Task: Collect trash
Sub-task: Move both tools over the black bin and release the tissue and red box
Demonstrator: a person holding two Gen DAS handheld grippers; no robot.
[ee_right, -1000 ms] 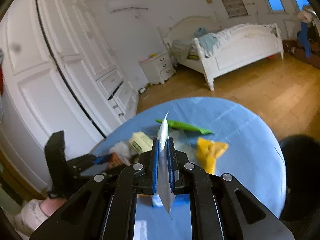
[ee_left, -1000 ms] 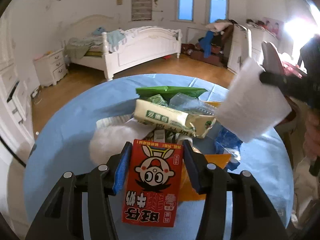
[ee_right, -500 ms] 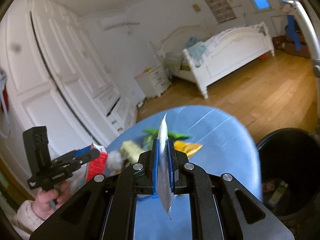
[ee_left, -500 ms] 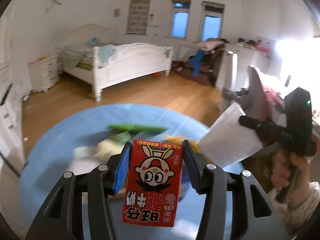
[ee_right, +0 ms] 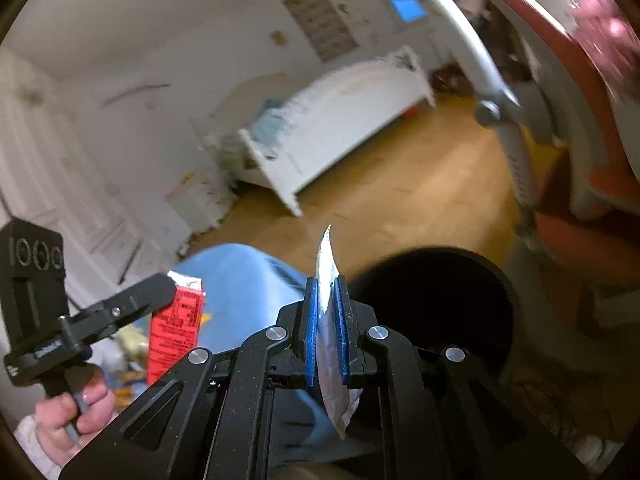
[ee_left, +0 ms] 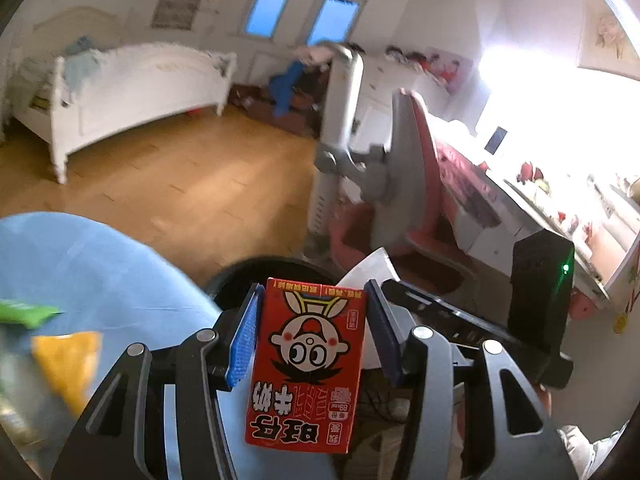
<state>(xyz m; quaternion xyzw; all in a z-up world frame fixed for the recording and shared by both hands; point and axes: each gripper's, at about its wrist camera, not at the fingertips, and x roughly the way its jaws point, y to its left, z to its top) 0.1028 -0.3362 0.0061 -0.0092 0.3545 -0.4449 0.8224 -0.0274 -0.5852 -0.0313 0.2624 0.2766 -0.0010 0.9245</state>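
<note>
My left gripper (ee_left: 312, 336) is shut on a red milk carton (ee_left: 310, 368) with a cartoon face, held past the edge of the blue round table (ee_left: 92, 264). Just beyond the carton lies the dark rim of a black trash bin (ee_left: 256, 276). My right gripper (ee_right: 326, 328) is shut on a flat white wrapper (ee_right: 329, 268) that stands on edge between its blue pads, with the black trash bin (ee_right: 436, 304) open right behind it. In the right wrist view the left gripper (ee_right: 160, 292) holds the red carton (ee_right: 176, 332) to the left, a hand on its grip.
A green wrapper (ee_left: 24, 314) and a yellow packet (ee_left: 68, 364) lie on the blue table at the left. A grey and red chair (ee_left: 404, 176) stands close behind the bin. A white bed (ee_left: 128, 88) and wooden floor (ee_left: 180, 184) lie farther back.
Both grippers have swung right, off the trash pile and the table, toward the black bin. The carton and the wrapper stay gripped. The bin now fills more of the right wrist view.
</note>
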